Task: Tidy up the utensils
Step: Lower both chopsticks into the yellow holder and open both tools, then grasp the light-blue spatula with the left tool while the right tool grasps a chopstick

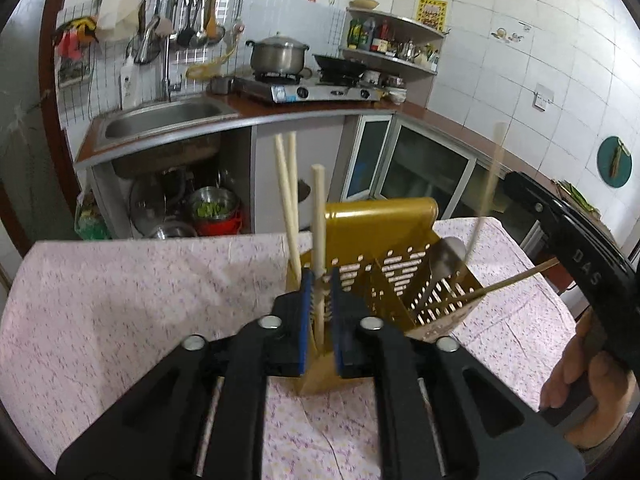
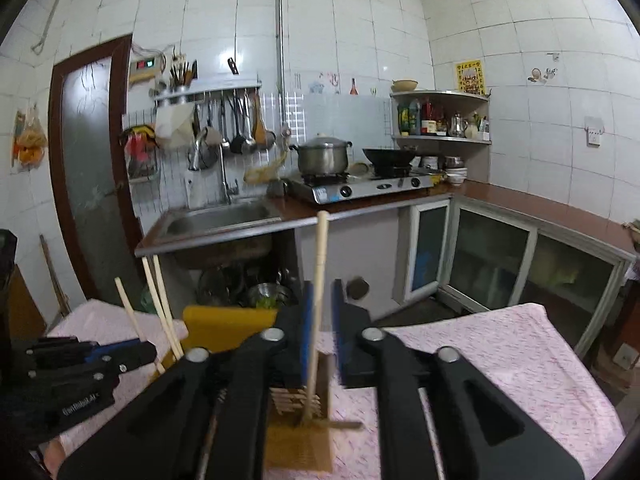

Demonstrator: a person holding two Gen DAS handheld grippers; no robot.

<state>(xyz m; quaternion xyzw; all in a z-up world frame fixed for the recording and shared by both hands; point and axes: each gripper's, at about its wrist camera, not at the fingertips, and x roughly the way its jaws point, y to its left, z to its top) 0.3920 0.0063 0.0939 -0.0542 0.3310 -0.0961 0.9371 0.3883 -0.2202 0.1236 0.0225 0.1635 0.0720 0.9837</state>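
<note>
A gold slotted utensil holder (image 1: 400,276) stands on the pink floral tablecloth (image 1: 140,300). My left gripper (image 1: 320,280) is open around a pale chopstick (image 1: 319,216) standing in the holder's left compartment, beside two more chopsticks (image 1: 289,200). A metal spoon (image 1: 444,260) sits in the right compartment. My right gripper (image 2: 320,292) is open around another chopstick (image 2: 319,280), blurred, its tip down in the holder (image 2: 228,320). In the left wrist view that chopstick (image 1: 490,184) shows blurred above the right compartment. A thin stick (image 1: 516,278) juts out to the right.
Behind the table are a counter with a sink (image 1: 168,116), a gas stove with a pot (image 1: 280,54) and a wok (image 1: 340,65), and glass-door cabinets (image 1: 424,172). Pots sit under the sink (image 1: 212,208). The left gripper's body (image 2: 80,364) shows at the right wrist view's left.
</note>
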